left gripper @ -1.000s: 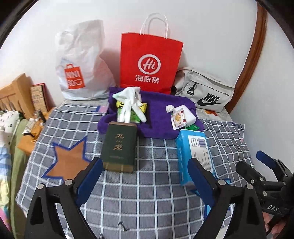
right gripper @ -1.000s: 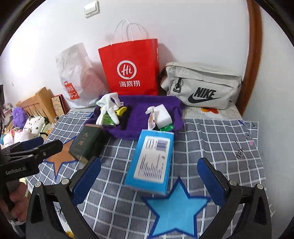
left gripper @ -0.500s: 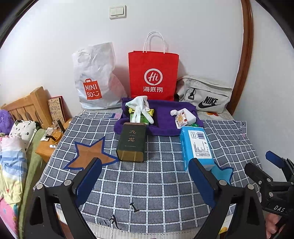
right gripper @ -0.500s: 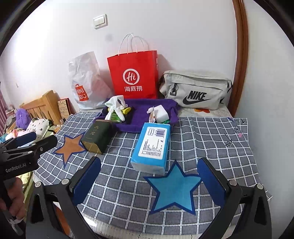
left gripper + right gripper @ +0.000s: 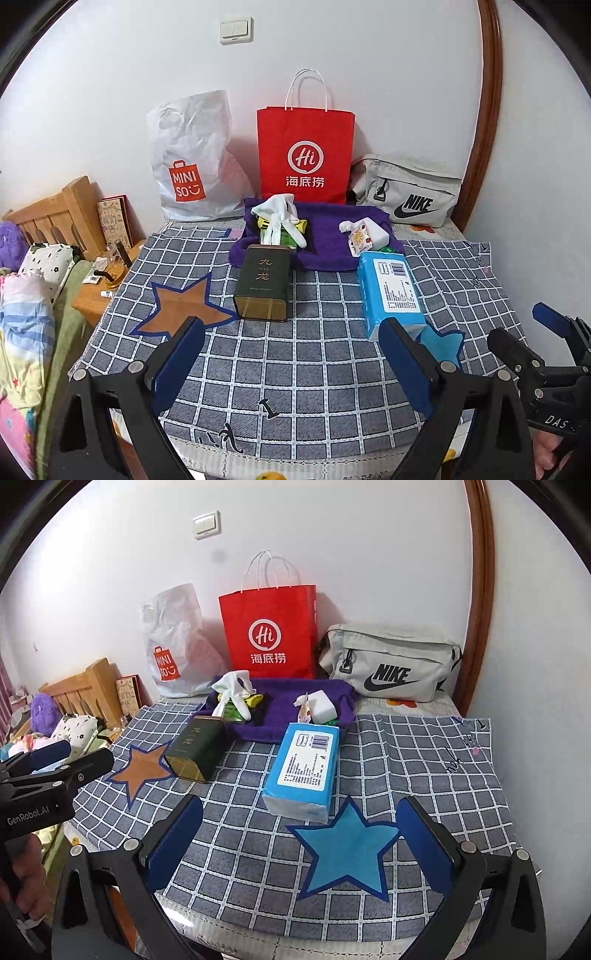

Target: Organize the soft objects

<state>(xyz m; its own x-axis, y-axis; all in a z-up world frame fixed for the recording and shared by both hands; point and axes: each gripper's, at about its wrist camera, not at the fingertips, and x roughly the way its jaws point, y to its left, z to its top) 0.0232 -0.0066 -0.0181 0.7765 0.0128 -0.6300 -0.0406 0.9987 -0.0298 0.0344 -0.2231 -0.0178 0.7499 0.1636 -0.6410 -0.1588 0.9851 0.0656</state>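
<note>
Nearest: left tool (image 5: 291, 363) w/ blue pads spread wide, nothing between them, hovering over front edge of checked cloth (image 5: 295, 369) on tabletop; right tool (image 5: 299, 840) likewise wide apart & empty, above blue star patch (image 5: 345, 856). Next back: blue tissue pack (image 5: 304, 770) lying flat, label up, near end just touching blue star's top point; dark green tin (image 5: 263, 282) lying on its side left of pack, well apart from it, beside brown star patch (image 5: 183, 308). Further: purple towel (image 5: 325, 236) spread across back of cloth, holding white gloves (image 5: 279, 218) draped over yellow-green packets (image 5: 284, 236) on left side, and white sponge block (image 5: 322, 709) w/ small patterned pouch (image 5: 358, 236) on right, prob. touching, hard to tell. Farthest, against wall: white MINISO bag (image 5: 192, 162), red paper bag (image 5: 304, 155), grey Nike bag (image 5: 391, 662). Far left, off tabletop: wooden headboard (image 5: 55, 214) & bedding (image 5: 22, 325).
</note>
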